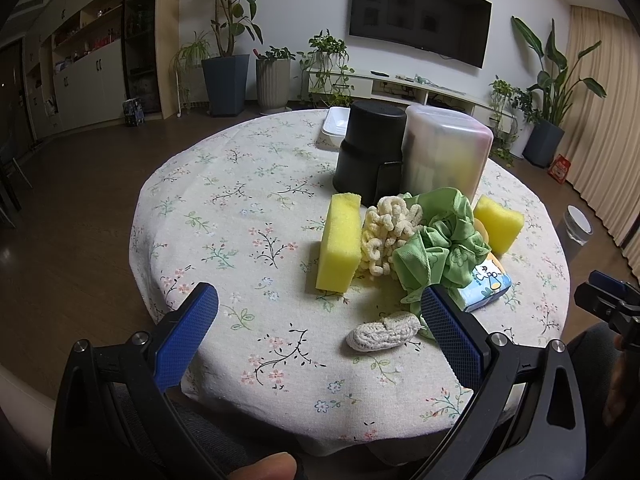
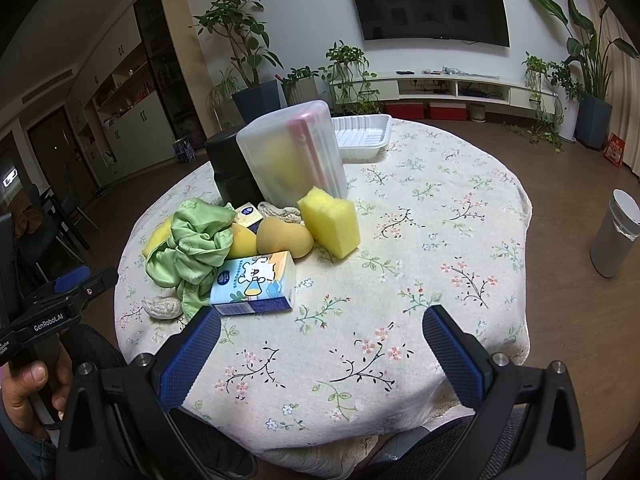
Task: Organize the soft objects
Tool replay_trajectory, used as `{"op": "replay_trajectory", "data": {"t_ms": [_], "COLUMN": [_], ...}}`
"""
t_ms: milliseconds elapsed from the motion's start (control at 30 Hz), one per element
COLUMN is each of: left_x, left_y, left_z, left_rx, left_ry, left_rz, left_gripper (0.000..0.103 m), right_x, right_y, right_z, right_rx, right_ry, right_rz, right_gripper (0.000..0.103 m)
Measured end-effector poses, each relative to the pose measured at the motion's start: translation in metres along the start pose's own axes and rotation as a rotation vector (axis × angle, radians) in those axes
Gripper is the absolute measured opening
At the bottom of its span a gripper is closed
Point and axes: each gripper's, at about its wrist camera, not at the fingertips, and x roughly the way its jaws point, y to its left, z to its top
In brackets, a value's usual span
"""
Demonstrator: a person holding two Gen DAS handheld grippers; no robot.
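Both grippers hang over the near edge of the table (image 2: 460,208) with nothing between their fingers. The left gripper (image 1: 320,320) has its blue fingers (image 1: 188,336) spread wide, and so has the right gripper (image 2: 322,340).

Take the green cloth (image 1: 440,248) as the landmark. A small white knitted piece (image 1: 384,334) lies just nearer than it, close to the left gripper's right finger. The tissue pack (image 2: 256,284) touches the cloth on the right. A cream knitted bundle (image 1: 394,232) and an upright yellow sponge (image 1: 340,240) stand to its left. A second yellow sponge (image 2: 330,222) and a tan heart-shaped sponge (image 2: 282,240) sit beyond it. Behind the pile stand a black canister (image 1: 368,156) and a frosted plastic box (image 2: 292,156), with a white tray (image 2: 362,134) farther back.

No item looks sorted yet, so this seems the opening step. The likely next move is a reach to the knitted piece, closing gently on it.
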Motion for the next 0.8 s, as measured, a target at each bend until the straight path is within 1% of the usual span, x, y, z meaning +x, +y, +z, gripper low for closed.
{"op": "replay_trajectory", "data": {"t_ms": [133,233,367,400,467,533,633,800], "left_x": [0.002,0.006,0.012,0.014,0.02,0.029,0.037,0.054], "left_y": [0.0,0.0,-0.005,-0.009,-0.017,-0.023,-0.022,-0.016], "left_z": [-0.006,-0.016,-0.021,-0.021,-0.021,-0.023,-0.021,-0.018], "left_rx": [0.027,0.05,0.056,0.073,0.12,0.145,0.137,0.091], "left_ry": [0.019,0.053,0.093,0.094,0.106,0.141,0.164,0.216], "left_rz": [-0.052,-0.085,-0.195,-0.205,-0.193,-0.198,-0.221,-0.254], "left_gripper": [0.103,0.103,0.103,0.103,0.103,0.102,0.102,0.101], "right_x": [-0.003,0.001,0.016,0.019,0.035,0.05,0.067,0.088], "right_y": [0.005,0.01,0.031,0.034,0.044,0.046,0.045,0.045], "right_z": [-0.003,-0.008,-0.013,-0.012,-0.007,-0.001,0.008,0.011], "right_rx": [-0.011,-0.023,-0.091,-0.105,-0.143,-0.145,-0.126,-0.109], "right_ry": [-0.008,-0.001,0.046,0.049,0.073,0.103,0.157,0.226], "right_rz": [0.006,0.032,0.077,0.081,0.084,0.088,0.108,0.131], "right_gripper": [0.103,0.103,0.103,0.103,0.103,0.102,0.101,0.1]}}
